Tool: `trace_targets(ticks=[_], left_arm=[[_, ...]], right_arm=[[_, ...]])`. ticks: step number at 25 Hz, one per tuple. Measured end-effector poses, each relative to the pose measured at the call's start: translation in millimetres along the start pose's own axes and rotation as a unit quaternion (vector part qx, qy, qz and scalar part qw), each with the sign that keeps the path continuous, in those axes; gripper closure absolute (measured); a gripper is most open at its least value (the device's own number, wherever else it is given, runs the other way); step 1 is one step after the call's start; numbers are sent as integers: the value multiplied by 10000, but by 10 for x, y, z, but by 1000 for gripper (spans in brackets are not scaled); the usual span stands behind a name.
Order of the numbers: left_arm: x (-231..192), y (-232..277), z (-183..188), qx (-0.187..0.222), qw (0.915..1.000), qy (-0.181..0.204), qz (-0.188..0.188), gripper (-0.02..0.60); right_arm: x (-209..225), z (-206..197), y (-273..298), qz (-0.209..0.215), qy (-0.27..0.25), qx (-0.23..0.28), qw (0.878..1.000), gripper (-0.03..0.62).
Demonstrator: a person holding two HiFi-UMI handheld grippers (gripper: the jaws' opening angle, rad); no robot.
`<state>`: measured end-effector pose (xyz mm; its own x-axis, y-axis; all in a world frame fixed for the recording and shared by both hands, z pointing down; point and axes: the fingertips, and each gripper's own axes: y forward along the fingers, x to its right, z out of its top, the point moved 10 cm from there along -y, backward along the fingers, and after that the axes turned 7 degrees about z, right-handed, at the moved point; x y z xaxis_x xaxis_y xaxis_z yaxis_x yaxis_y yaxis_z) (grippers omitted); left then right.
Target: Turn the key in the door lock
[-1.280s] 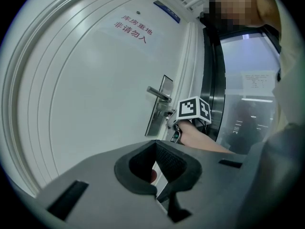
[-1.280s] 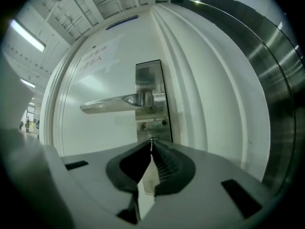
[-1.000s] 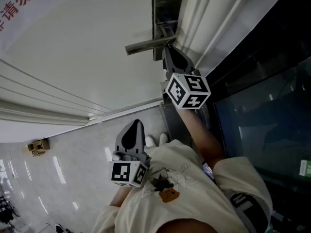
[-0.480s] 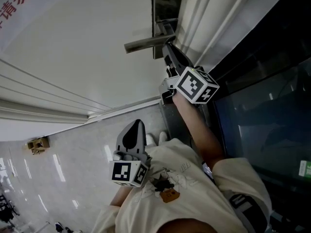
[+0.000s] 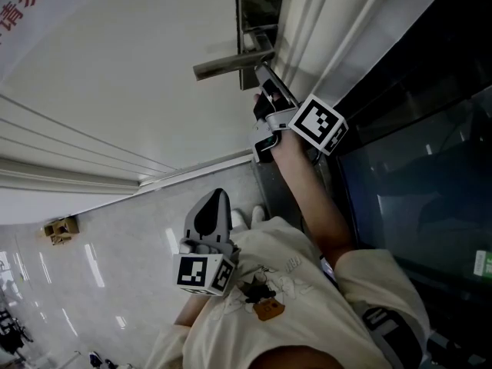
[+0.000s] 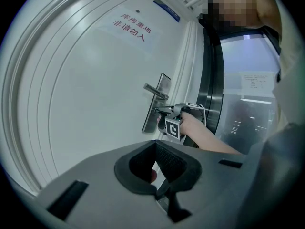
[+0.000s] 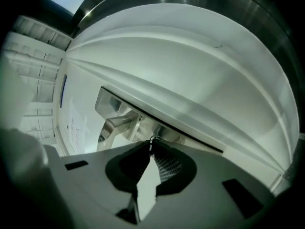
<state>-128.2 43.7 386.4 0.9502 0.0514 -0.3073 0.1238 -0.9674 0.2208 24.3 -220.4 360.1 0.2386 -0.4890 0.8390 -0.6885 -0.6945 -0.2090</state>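
Note:
The white door carries a steel lock plate point(image 5: 260, 6) point(image 6: 153, 116) with a lever handle point(image 5: 227, 64) point(image 6: 156, 91). My right gripper point(image 5: 260, 69) point(image 6: 164, 111) reaches up to the plate just below the lever, rolled over so that its marker cube point(image 5: 319, 125) sits tilted. In the right gripper view its jaws point(image 7: 151, 144) are pinched on the small key point(image 7: 153, 139), whose ring shows at the tips, with the lever handle point(image 7: 119, 124) just beyond. My left gripper point(image 5: 220, 197) point(image 6: 155, 144) hangs back near my chest, shut and empty, facing the door.
White frame mouldings point(image 5: 323, 37) run beside the lock, then a dark glass panel point(image 5: 415, 175) to the right. A red-lettered notice point(image 6: 129, 25) is stuck on the door. The glossy tiled floor point(image 5: 115, 260) holds a small cardboard box point(image 5: 60, 231) at far left.
The right gripper has rolled about its own axis at the lock, its marker cube swinging round to the right. The left gripper has stayed still.

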Motion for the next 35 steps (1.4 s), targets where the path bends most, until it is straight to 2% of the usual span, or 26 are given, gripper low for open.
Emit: trace_targets(ticks=[4,9,18,29,35], left_arm=[[4,-13,0,12,10000,-10,-6,577],[1,-20,1,8,10000,-6,-16,577],[0,-25,-6,-18,10000,-10,-14,577],[-5,-62,-1,29,10000,-5,48,577],[12,-73,5,31,10000,20,63,577]], right_arm=[[40,-20,-11,104,591,143,9981,566],[90,-35,-44,37,1215,232,9923,566],[154,-79,-30,326,2191,399,9743,568],[188,-107,-23,498,2953,466,9530,569],[198,-102,-22,555,3015,435,9509,569]])
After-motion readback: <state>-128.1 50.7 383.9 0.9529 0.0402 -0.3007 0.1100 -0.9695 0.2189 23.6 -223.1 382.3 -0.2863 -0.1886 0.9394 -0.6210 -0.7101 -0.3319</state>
